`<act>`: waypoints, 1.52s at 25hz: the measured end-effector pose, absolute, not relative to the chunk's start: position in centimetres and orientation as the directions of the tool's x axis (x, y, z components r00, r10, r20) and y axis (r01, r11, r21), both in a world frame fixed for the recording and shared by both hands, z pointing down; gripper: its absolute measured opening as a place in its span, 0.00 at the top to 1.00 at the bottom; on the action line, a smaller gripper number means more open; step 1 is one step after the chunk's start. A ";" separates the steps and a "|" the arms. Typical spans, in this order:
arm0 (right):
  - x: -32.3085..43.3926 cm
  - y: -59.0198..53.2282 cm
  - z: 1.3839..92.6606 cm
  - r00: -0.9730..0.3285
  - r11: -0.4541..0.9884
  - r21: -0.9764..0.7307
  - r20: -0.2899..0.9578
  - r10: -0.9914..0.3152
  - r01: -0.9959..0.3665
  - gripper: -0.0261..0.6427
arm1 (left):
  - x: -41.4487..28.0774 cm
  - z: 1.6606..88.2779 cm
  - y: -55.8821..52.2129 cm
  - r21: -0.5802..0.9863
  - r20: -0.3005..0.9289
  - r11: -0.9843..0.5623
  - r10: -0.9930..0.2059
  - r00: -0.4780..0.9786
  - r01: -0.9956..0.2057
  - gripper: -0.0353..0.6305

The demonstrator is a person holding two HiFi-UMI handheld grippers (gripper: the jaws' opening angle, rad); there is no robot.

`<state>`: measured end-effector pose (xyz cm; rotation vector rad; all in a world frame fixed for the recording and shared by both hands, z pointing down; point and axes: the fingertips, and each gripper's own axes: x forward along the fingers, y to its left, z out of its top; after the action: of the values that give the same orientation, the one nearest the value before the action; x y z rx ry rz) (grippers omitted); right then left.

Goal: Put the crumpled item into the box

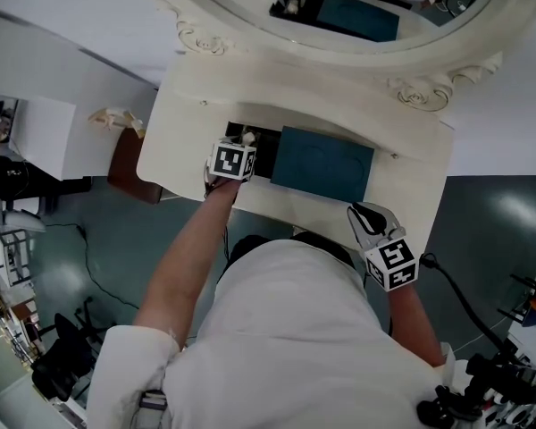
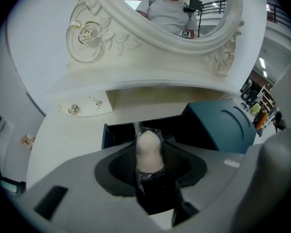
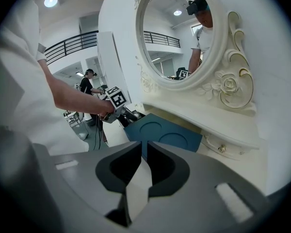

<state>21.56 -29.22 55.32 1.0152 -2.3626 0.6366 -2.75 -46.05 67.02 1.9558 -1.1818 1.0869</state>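
The crumpled item (image 2: 149, 150) is a pale egg-shaped lump in creased clear plastic. It stands upright between the jaws of my left gripper (image 2: 150, 147), whose pads sit apart from its sides, so the gripper is open. Behind and below it lies the open dark box (image 2: 115, 136), with its teal lid (image 2: 224, 126) flat to the right. From the head view, the left gripper (image 1: 243, 143) hangs over the box (image 1: 266, 138) beside the lid (image 1: 322, 164). My right gripper (image 1: 363, 214) is shut and empty near the table's front edge, right of the lid (image 3: 165, 132); its jaws (image 3: 144, 147) hold nothing.
The box sits on a cream dressing table (image 1: 188, 119) under a carved oval mirror (image 1: 339, 25). A small drawer knob (image 2: 73, 109) is at the back left. A brown stool (image 1: 125, 164) stands left of the table. A person (image 3: 87, 84) stands far off.
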 end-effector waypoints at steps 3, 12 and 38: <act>21.6 -29.3 55.1 -0.602 0.612 -0.218 0.593 -0.536 -0.760 0.90 | -2.8 67.0 -46.0 0.073 0.876 -0.429 -0.404 0.264 -0.900 0.68; 20.6 -28.6 54.9 -0.600 0.618 -0.207 0.593 -0.537 -0.758 0.90 | -3.2 65.7 -45.7 0.068 0.855 -0.443 -0.435 0.281 -0.894 0.59; 6.6 -21.3 52.1 -0.594 0.673 -0.099 0.577 -0.561 -0.733 0.96 | -11.4 50.9 -30.2 0.225 0.539 -0.584 -0.592 0.599 -0.780 0.83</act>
<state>6.56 -21.27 52.11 0.9990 -2.3769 0.4489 -11.39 -30.24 50.88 2.3866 -1.0929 0.5749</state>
